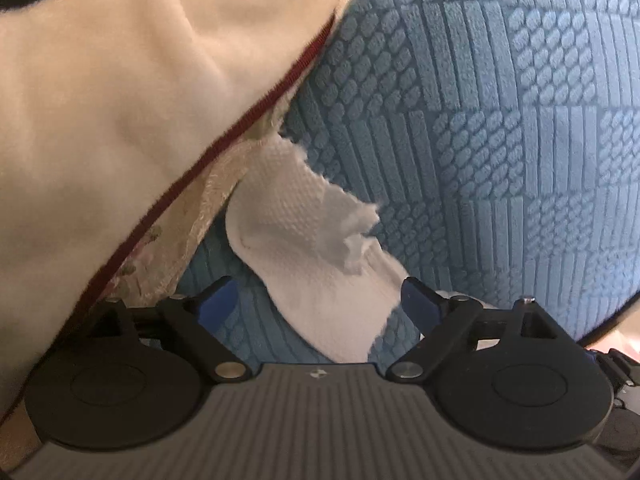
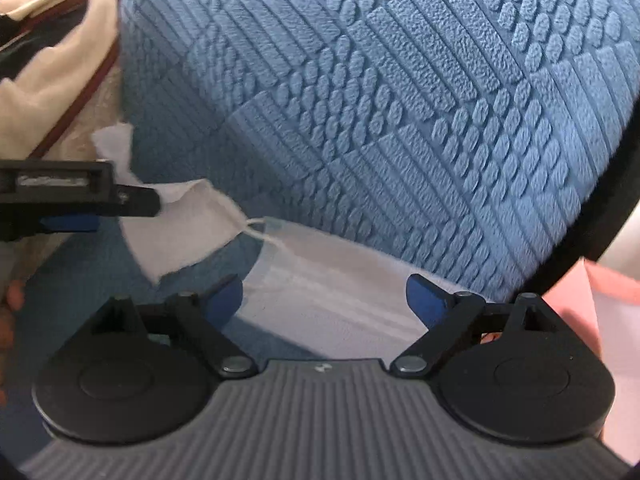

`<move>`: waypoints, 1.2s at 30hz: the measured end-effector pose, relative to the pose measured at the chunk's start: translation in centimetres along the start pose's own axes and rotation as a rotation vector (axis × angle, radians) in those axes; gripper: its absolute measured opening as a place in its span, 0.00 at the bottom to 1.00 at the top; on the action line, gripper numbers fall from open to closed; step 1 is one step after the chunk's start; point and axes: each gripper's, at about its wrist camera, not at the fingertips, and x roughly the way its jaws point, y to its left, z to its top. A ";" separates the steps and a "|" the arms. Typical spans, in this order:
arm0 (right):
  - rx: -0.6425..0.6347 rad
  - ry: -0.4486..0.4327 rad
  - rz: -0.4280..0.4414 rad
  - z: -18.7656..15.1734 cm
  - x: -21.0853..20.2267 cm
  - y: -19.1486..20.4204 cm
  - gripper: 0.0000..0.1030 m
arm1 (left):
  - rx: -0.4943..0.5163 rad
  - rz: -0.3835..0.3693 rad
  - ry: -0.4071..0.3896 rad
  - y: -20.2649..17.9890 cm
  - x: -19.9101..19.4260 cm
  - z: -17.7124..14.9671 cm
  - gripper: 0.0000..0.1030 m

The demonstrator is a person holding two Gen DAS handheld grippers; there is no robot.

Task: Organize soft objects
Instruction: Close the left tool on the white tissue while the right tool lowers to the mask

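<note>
A big blue cushion [image 1: 500, 120] with a raised check pattern fills both views; in the right wrist view the blue cushion [image 2: 380, 100] rises just ahead. A torn white textured cloth [image 1: 316, 248] lies on blue fabric at its foot, between the wide-apart blue pads of my left gripper [image 1: 320, 300], which is open and does not press on it. My right gripper [image 2: 324, 300] is open too, over a pale grey-white cloth [image 2: 336, 280] that is tied by a thread to the white cloth [image 2: 188, 224]. At the left of the right wrist view the left gripper [image 2: 80, 200] shows from the side.
A cream pillow [image 1: 120, 100] with dark red piping leans against the cushion on the left, with a floral cloth edge [image 1: 160, 248] under it. Something pink [image 2: 600, 304] lies at the far right. A hand's fingers [image 2: 12, 296] show at the left edge.
</note>
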 end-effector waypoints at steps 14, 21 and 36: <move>0.086 0.150 0.021 0.0 6.7 -2.5 0.97 | -0.086 -0.055 -0.040 1.9 1.0 0.8 0.92; 0.165 0.174 0.063 -0.4 7.2 -3.7 1.00 | -0.070 -0.016 -0.031 2.2 2.7 0.7 0.92; 0.141 0.132 0.069 -0.6 4.3 -3.2 0.50 | 0.115 0.106 -0.047 -0.6 5.3 -0.7 0.67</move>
